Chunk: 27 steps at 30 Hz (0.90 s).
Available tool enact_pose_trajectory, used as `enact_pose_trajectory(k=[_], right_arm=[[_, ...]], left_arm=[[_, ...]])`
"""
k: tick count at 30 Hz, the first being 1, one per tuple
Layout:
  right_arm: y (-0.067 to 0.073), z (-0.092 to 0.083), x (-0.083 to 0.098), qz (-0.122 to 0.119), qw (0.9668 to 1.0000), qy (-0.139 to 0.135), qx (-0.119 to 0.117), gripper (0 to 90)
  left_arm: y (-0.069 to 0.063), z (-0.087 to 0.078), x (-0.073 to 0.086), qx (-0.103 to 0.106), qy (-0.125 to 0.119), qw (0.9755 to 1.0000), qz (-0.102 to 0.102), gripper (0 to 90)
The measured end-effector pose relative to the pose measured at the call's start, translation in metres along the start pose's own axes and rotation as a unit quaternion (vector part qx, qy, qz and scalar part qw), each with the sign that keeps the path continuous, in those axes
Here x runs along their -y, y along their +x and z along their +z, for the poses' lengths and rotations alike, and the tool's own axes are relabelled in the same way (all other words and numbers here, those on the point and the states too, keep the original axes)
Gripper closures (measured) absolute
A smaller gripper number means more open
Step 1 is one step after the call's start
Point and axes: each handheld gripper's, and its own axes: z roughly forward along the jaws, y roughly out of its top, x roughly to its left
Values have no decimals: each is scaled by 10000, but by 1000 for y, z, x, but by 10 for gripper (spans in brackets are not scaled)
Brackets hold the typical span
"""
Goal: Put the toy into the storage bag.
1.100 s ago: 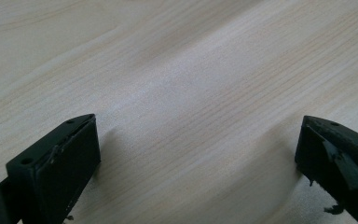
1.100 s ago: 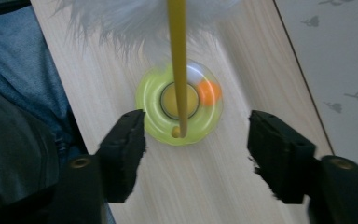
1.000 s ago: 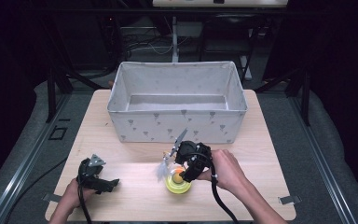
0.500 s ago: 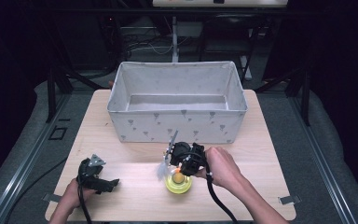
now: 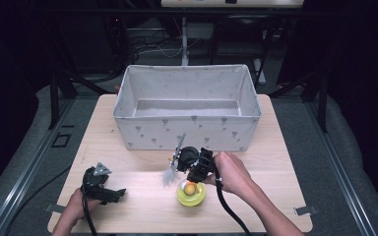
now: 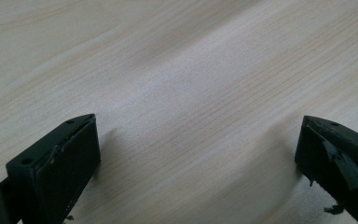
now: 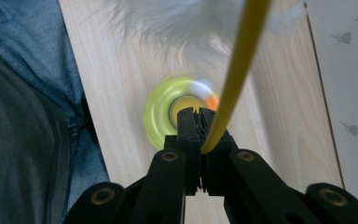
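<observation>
My right tongs [image 7: 196,116] have just closed on the yellow stick [image 7: 235,74] of the feather toy above its yellow-green base [image 5: 191,193]. My left tongs [image 6: 196,154] rest wide open and empty on the tabletop [image 6: 177,70].

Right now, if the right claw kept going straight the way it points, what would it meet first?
The right claw, shut on a thin yellow stick, points down at the yellow-green ring toy on the table. It would probably meet that toy first; the remaining gap is unclear.
</observation>
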Motion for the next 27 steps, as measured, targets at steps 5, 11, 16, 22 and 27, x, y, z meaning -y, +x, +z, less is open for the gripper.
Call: enact_pose_trajectory(k=[5,11,16,22,27], right_arm=[[-3,-4,3,90,10000,-23,-12,879],[-8,-8,5,159,9999,-3,46,879],[-16,-12,6,254,9997,-10,56,879],[-26,-18,9,415,9991,-17,62,879],[-36,-21,12,539,9985,-7,78,879]], left_arm=[[0,0,0,3,5,10000,8,0],[0,0,0,3,3,10000,5,0],[0,0,0,1,0,10000,7,0],[0,0,0,1,0,10000,8,0],[0,0,0,1,-2,10000,7,0]])
